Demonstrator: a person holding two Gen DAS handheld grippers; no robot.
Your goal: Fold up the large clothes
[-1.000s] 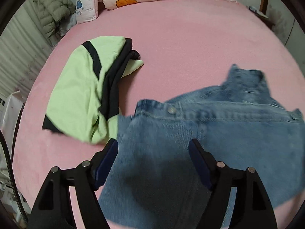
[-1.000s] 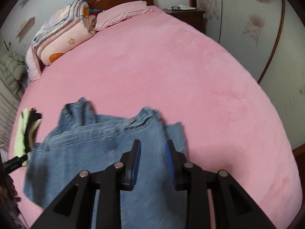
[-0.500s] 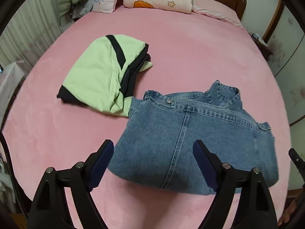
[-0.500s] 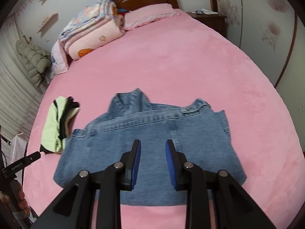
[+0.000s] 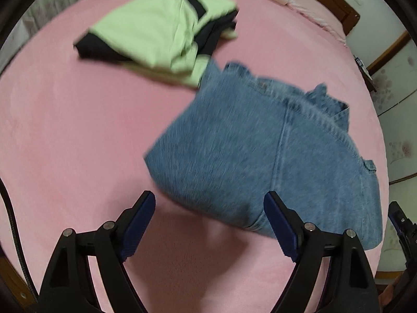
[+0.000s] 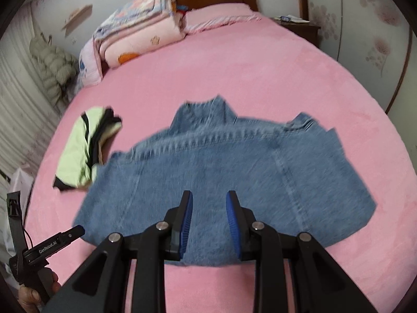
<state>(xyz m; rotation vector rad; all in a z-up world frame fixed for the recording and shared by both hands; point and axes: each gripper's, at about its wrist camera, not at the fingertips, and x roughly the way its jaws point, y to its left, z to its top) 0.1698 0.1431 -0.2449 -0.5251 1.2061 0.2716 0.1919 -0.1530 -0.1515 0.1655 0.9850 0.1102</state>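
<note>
My denim jacket (image 6: pixel 221 161) lies folded on the pink bed (image 6: pixel 260 73). It looks thick, heavy and floppy, so I would grab a corner. Left tool (image 5: pixel 209 224) is wide apart, right tool (image 6: pixel 209 221) a little apart; both are empty.

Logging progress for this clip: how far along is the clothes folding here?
Done: the green and black garment lies folded on the pink bed. The denim jacket lies partly folded, collar showing. In hand: nothing; left gripper and right gripper hover open over it. Left: probably its final folds.
</note>
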